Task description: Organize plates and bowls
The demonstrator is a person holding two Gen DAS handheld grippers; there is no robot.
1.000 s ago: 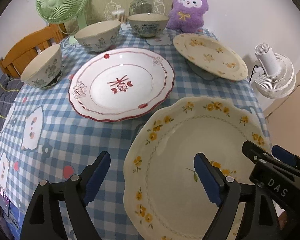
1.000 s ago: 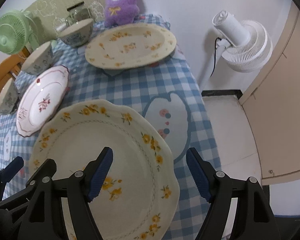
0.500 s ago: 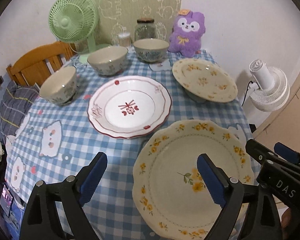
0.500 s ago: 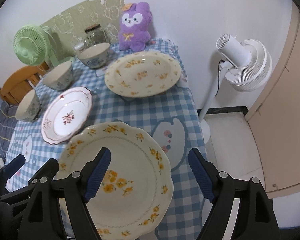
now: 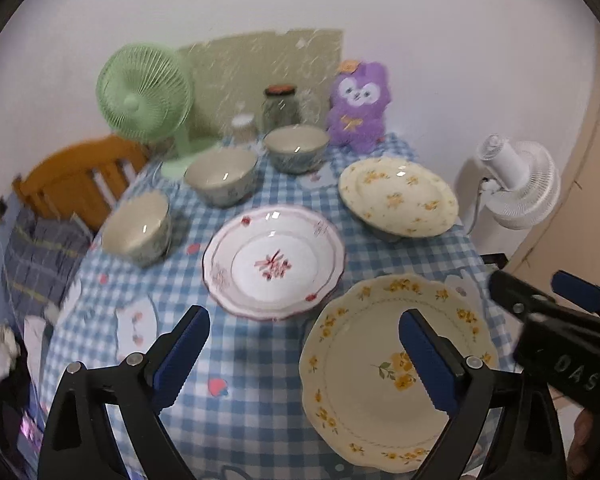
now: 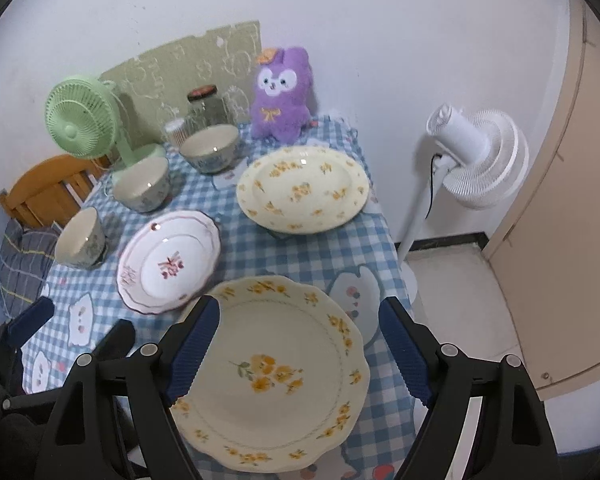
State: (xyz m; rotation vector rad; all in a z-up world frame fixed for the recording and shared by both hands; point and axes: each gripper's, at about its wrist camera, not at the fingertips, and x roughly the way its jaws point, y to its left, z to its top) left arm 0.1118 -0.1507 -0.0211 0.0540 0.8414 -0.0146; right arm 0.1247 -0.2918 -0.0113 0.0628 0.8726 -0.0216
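Jaws spread, scalloped glossy plate below

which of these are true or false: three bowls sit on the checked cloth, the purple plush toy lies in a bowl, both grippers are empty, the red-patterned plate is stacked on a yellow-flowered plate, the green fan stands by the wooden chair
1. Three cream ceramic bowls sit on the blue checked tablecloth. True.
2. The purple plush toy lies in a bowl. False: it sits upright at the table's far edge, against the wall.
3. The left gripper and the right gripper hold nothing. True: both are open above the table.
4. The white red-patterned plate is stacked on a yellow-flowered plate. False: it rests on the cloth alone, beside the near cream yellow-flowered plate.
5. The green desk fan stands near the wooden chair. True.
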